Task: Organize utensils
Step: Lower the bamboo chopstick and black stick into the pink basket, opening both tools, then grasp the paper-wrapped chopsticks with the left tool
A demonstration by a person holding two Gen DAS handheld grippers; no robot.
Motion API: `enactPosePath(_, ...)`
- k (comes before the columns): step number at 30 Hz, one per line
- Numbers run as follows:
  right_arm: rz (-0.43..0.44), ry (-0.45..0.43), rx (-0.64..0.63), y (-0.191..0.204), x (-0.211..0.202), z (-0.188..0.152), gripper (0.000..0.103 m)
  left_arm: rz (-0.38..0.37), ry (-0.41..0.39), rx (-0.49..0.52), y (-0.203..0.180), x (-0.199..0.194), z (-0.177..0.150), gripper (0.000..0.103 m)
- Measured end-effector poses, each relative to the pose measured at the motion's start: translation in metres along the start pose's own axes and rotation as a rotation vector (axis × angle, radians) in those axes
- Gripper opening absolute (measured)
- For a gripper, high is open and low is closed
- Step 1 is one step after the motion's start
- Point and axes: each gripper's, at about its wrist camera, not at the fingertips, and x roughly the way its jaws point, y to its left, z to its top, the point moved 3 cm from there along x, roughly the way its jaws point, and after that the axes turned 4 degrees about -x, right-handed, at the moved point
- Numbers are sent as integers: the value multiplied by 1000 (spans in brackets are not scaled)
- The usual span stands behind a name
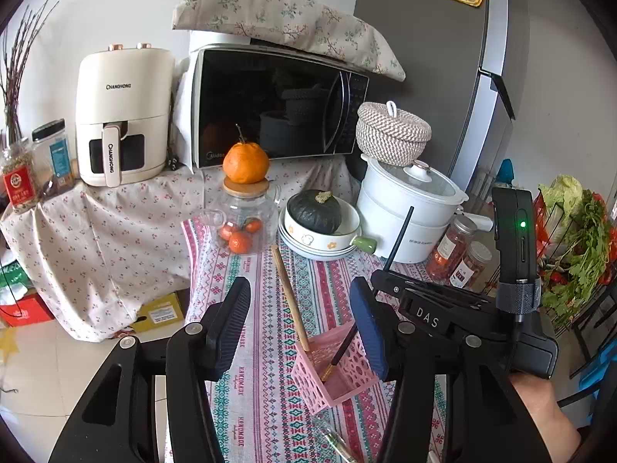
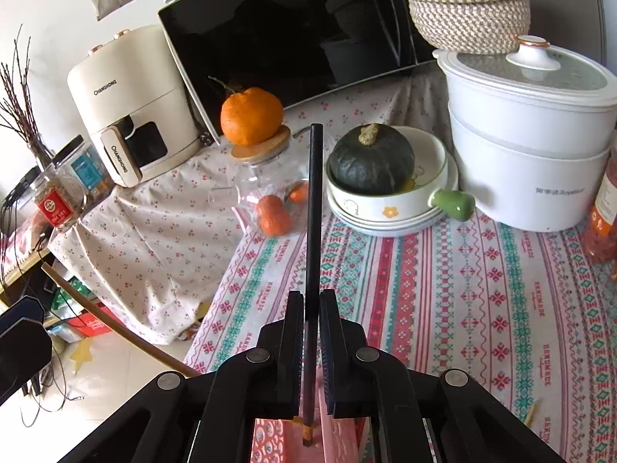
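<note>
left gripper (image 1: 299, 324) angled down, jaws apart, nothing pressed between the pads. right gripper (image 2: 311, 320) angled down too, jaws nearly closed, pads (image 2: 295, 332) close on either side of a thin black stick (image 2: 313, 223)

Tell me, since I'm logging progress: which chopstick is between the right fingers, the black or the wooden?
The black chopstick: it stands between the right gripper's fingers, tip in the pink basket. The wooden chopstick leans in the basket, untouched.

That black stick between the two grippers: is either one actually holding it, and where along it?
The right gripper holds the black chopstick near its lower end, over the pink basket. The left gripper is open and holds nothing.
</note>
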Motion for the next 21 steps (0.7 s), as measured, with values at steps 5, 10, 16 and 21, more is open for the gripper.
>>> enactPosePath(5, 10, 6, 18, -4, -10, 3, 29, 6, 15, -3, 3, 0, -2, 61)
enactPosePath(10, 6, -2, 28, -7, -31, 4, 42, 13, 37, -6, 2, -4, -6, 65)
enactPosePath(16, -45, 18, 15, -16, -69, -5, 55, 38, 109, 16, -2, -13, -22, 73)
enactPosePath(21, -95, 58, 32, -34, -95, -25, 63, 44, 195, 59, -11, -16, -44, 77)
